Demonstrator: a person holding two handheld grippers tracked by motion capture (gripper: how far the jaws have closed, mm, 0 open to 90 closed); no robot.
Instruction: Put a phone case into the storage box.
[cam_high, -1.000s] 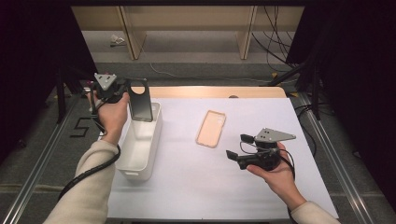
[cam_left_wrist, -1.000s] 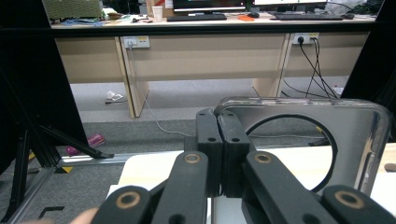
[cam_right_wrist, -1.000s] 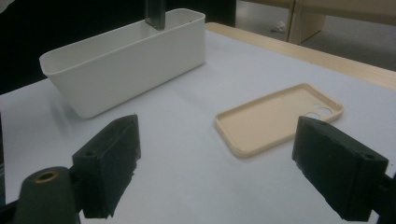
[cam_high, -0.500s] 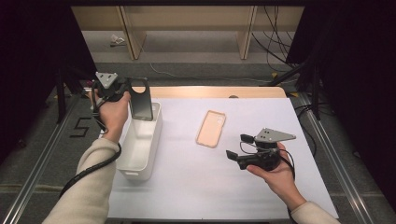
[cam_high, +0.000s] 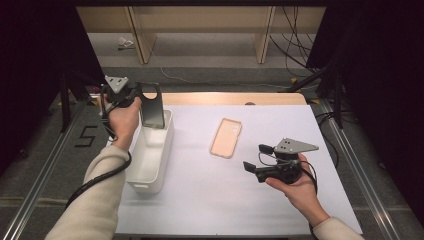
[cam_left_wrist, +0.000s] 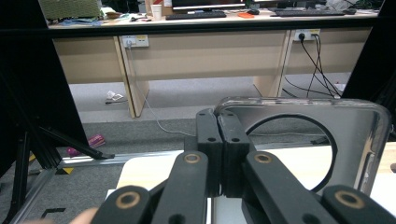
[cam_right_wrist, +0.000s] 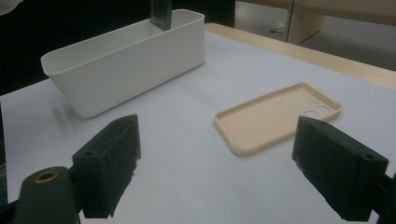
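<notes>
Your white bin (cam_high: 150, 155) lies lengthwise along the table's left side, and the dark phone case (cam_high: 151, 106) hangs upright over its far end, lower edge just inside the rim. Your left gripper (cam_high: 134, 95) has its jaws pinched tight on that case's upper edge. The beige phone case (cam_high: 226, 137) lies flat mid-table, long axis running away from you, nearer your right gripper (cam_high: 254, 157), whose jaws stand wide apart and empty, pointed towards it.
</notes>
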